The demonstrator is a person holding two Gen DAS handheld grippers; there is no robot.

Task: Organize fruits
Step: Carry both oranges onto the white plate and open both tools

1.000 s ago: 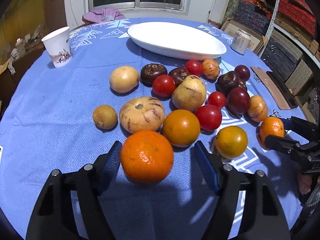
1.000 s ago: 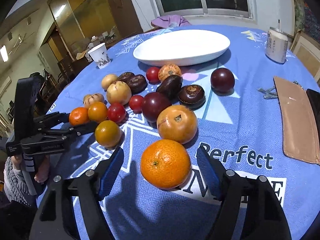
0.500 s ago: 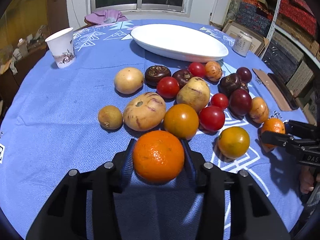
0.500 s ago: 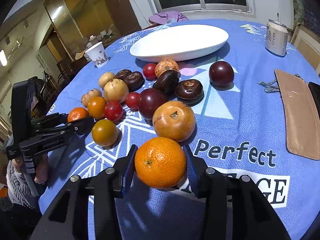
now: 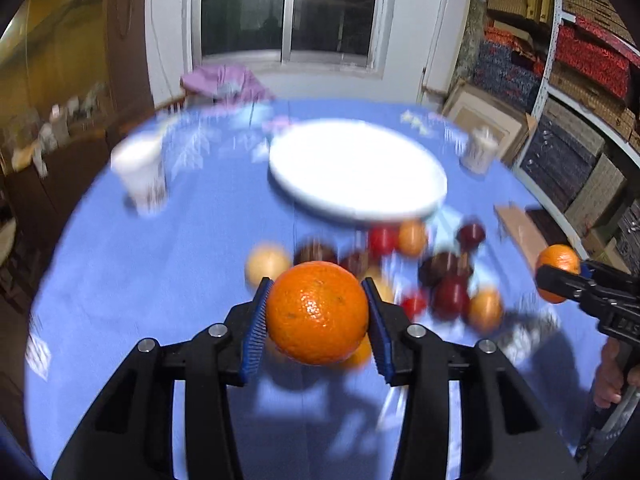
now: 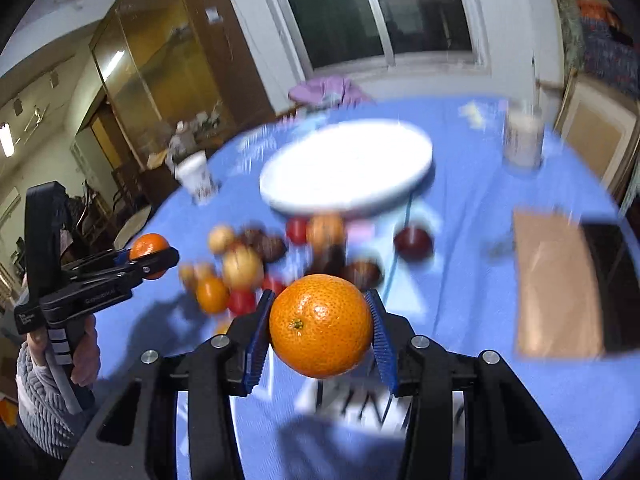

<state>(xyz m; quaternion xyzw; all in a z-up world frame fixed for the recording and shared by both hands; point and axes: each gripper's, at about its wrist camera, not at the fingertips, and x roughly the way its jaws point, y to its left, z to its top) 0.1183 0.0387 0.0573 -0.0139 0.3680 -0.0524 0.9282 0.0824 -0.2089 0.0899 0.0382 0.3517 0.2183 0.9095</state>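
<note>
The white plate (image 5: pixel 412 200) holds no fruit. Each hand-held gripper, left (image 5: pixel 317 314) and right (image 6: pixel 320 324), squeezes an orange (image 5: pixel 316 312) (image 6: pixel 322 324) above the blue surface (image 5: pixel 160 280).

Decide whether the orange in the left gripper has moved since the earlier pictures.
Yes. The orange, clamped in the left gripper, has risen off the blue tablecloth; it now hangs above the cloth, nearer the white plate in the left wrist view.
</note>
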